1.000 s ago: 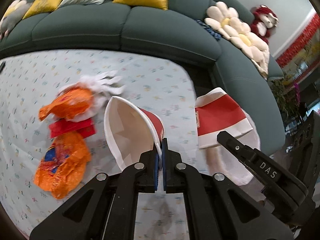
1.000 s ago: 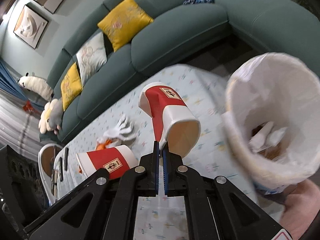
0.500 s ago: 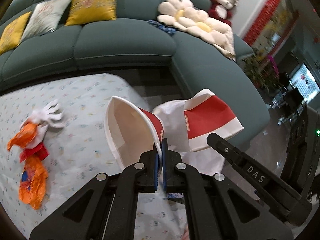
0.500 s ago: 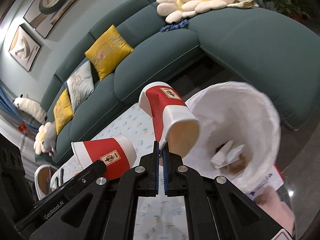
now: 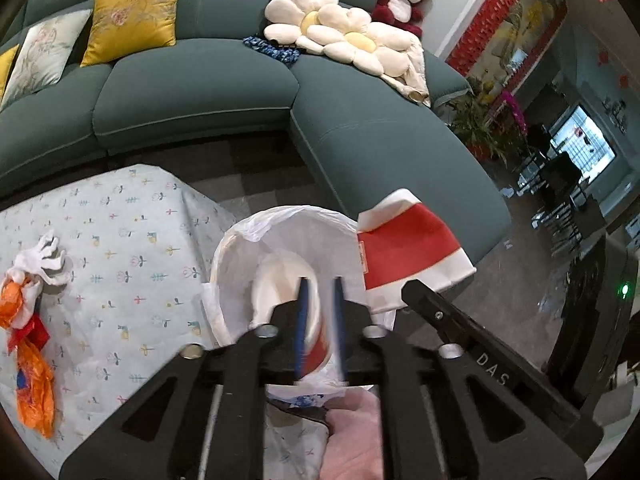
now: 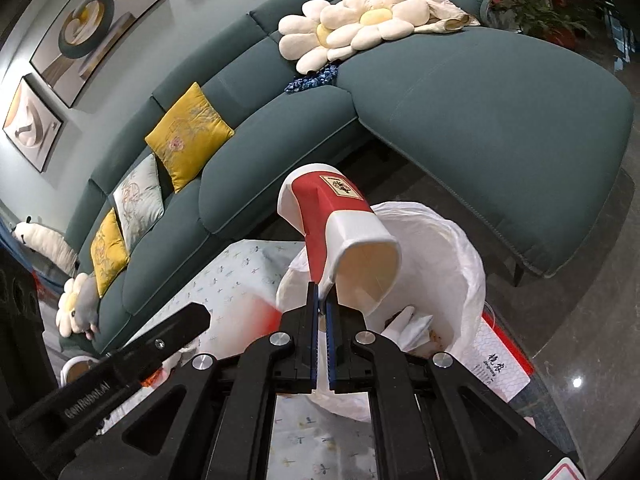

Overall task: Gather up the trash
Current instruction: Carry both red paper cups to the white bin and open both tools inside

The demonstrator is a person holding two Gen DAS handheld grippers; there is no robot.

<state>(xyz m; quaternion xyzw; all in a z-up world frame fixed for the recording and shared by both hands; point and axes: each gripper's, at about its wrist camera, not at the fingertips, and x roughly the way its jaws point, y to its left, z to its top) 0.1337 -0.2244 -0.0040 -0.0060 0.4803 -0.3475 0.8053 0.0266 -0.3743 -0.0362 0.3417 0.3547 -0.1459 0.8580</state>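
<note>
A bin lined with a white bag stands by the corner of the table. My left gripper hangs over it; its jaws are opening. A red and white paper cup sits blurred below and between the parted pads, loose, tipping into the bag; in the right wrist view it is a red smear. My right gripper is shut on the rim of a second red and white cup, held tilted above the bin's mouth. Crumpled paper lies in the bag.
On the flower-print tablecloth lie orange wrappers, a red scrap and a white glove. A teal sofa curves behind the table and bin. A white box with red edge lies beside the bin.
Both grippers carried their cups from over the table to over the bin. The left jaws have parted and their cup has slipped down. The right grip is unchanged.
</note>
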